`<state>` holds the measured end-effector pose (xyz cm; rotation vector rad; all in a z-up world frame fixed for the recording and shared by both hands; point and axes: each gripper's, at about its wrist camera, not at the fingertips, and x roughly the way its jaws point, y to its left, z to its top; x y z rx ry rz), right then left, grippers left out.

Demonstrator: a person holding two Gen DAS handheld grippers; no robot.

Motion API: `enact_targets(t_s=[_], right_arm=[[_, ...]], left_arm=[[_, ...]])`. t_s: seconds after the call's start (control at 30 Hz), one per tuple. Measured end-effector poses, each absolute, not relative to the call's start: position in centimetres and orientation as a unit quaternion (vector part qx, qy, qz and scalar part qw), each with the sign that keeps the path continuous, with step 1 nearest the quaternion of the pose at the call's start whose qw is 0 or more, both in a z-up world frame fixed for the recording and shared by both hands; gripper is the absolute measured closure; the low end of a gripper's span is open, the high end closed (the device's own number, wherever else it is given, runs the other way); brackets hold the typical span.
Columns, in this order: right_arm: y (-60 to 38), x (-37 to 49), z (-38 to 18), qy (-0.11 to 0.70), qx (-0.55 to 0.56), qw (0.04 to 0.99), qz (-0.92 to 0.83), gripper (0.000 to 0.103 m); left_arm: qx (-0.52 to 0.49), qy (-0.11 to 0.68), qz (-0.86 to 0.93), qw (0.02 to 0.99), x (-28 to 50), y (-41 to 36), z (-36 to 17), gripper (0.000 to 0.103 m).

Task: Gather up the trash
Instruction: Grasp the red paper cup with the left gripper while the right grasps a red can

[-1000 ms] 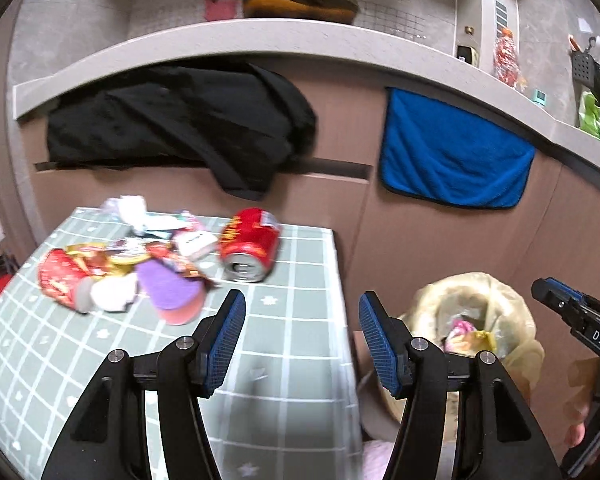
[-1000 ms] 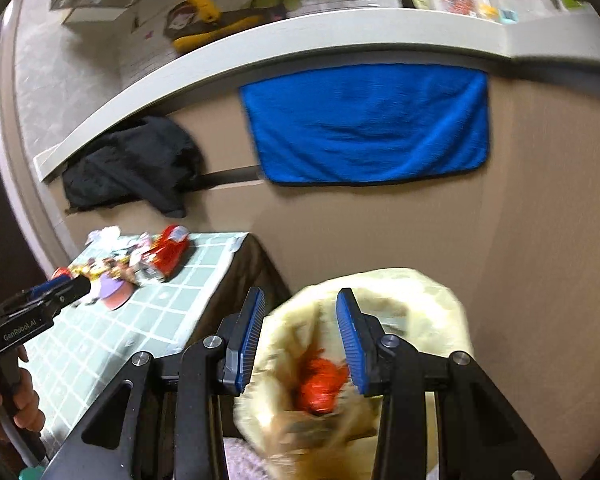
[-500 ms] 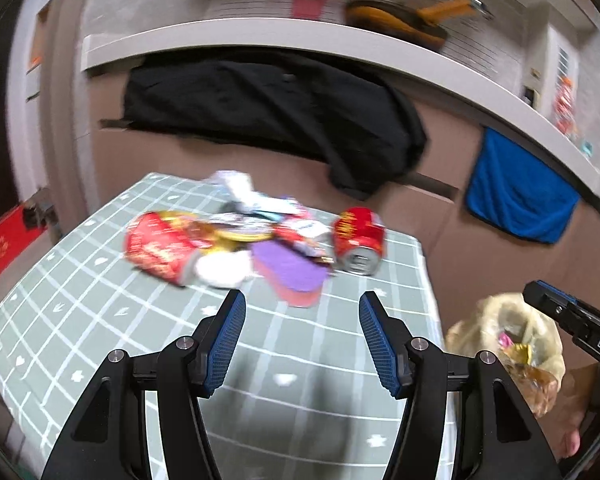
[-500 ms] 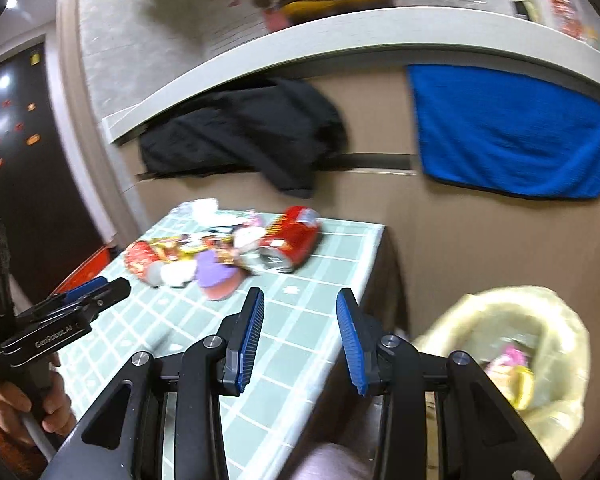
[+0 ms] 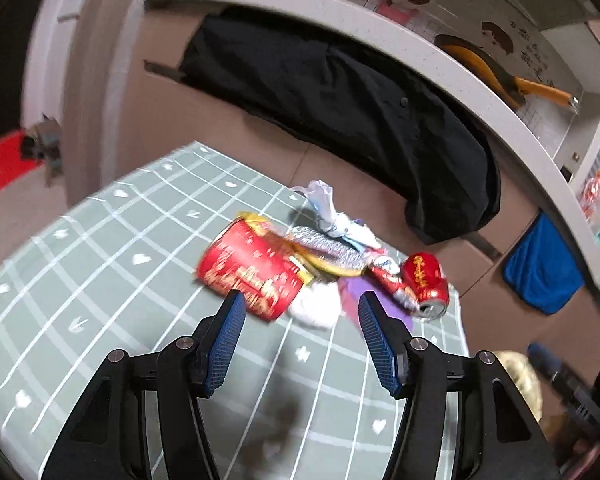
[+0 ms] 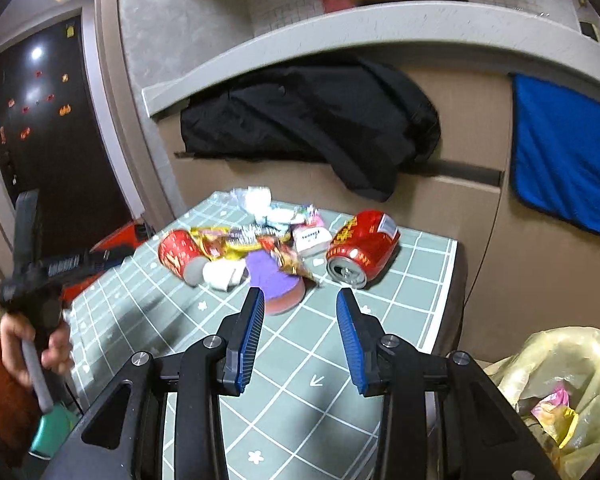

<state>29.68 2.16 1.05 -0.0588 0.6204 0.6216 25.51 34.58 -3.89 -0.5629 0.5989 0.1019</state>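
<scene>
A heap of trash lies on the green checked tablecloth (image 5: 100, 280): a red paper cup (image 5: 252, 272), a white tissue wad (image 5: 316, 310), a purple sponge (image 6: 278, 280), shiny wrappers (image 5: 328, 246) and a red drink can (image 6: 364, 244) on its side. My left gripper (image 5: 300, 304) hovers open just in front of the cup and the tissue wad, with nothing between its fingers. My right gripper (image 6: 300, 300) is also open and empty, short of the sponge and the can. A yellowish trash bag (image 6: 560, 392) holding wrappers stands low beside the table's right edge.
A black jacket (image 6: 308, 128) and a blue towel (image 6: 564, 152) hang on the brown counter front behind the table. A grey countertop (image 6: 340, 28) runs above them. A hand (image 6: 28, 344) holds the left gripper's handle at the left of the right wrist view.
Both views have swung left, away from the trash bag and onto the table. My left gripper has come close to the red cup, rolling as it went. Neither opening has changed.
</scene>
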Motion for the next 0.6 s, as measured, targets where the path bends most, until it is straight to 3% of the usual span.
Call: enact_targets(t_s=[0.23, 0.37, 0.6], right_arm=[[0.9, 31.0, -0.2, 0.313, -0.035, 0.906, 0.282, 0.067], [-0.7, 31.7, -0.9, 0.324, -0.032, 0.902, 0.285, 0.067], [1.1, 33.5, -1.2, 0.326, -0.048, 0.883, 0.335, 0.067]], left_arm=[[-0.279, 0.300, 0.109, 0.906, 32.1, 39.0, -5.2, 0.044], [-0.327, 0.345, 0.080, 0.876, 33.4, 41.2, -7.7, 0.048], [-0.303, 0.372, -0.002, 0.877, 33.0, 37.4, -8.3, 0.049]])
